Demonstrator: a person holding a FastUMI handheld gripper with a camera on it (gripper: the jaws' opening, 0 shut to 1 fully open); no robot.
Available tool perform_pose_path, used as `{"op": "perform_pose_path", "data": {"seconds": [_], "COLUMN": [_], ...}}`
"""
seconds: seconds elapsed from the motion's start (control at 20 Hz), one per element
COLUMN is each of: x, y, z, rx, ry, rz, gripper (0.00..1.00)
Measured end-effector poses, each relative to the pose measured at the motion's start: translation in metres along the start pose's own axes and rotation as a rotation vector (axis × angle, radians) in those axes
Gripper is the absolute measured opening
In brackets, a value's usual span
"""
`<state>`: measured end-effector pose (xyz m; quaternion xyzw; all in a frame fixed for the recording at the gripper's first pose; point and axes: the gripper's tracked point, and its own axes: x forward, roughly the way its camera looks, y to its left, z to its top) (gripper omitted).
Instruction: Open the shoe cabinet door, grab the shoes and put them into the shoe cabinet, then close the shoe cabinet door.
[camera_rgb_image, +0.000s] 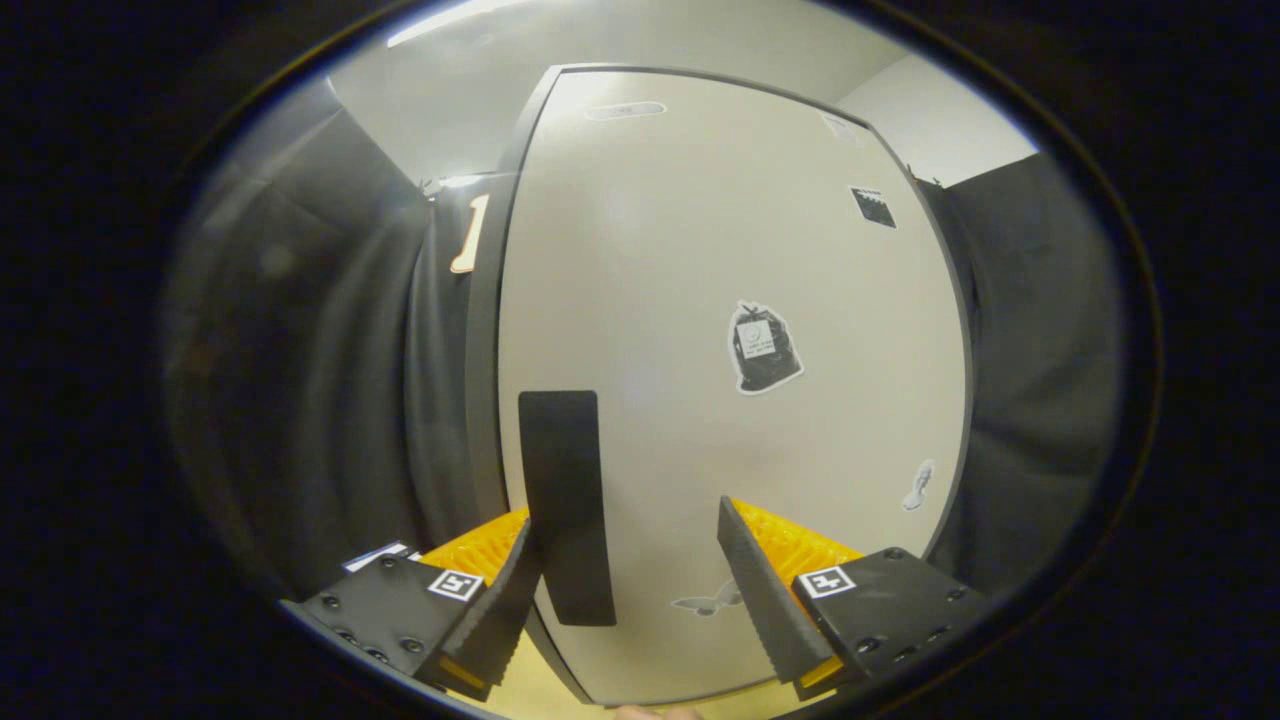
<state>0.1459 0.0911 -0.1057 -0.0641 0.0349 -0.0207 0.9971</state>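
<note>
Shoe cabinet door (700, 300) shut, handle (565, 500) nr left edge, hand-held gripper (630, 575) released

The cabinet door (700, 300) stands shut directly ahead of the gripper (630, 560) and blocks all forward travel. The fingers are spread wide with open space between them. The dark handle (565, 500) on the door lies just inside the left finger (500, 600), near the door's left edge. The door surface between the handle and the right finger (760, 590) is flat and unobstructed. Dark curtain (330, 380) hangs on both sides of the cabinet.
</note>
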Motion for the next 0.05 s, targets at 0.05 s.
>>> {"op": "perform_pose_path", "data": {"seconds": [0.05], "x": [-0.0003], "y": [0.0004], "z": [-0.0013], "rx": [0.007], "ry": [0.011], "rz": [0.006], "gripper": [0.98]}}
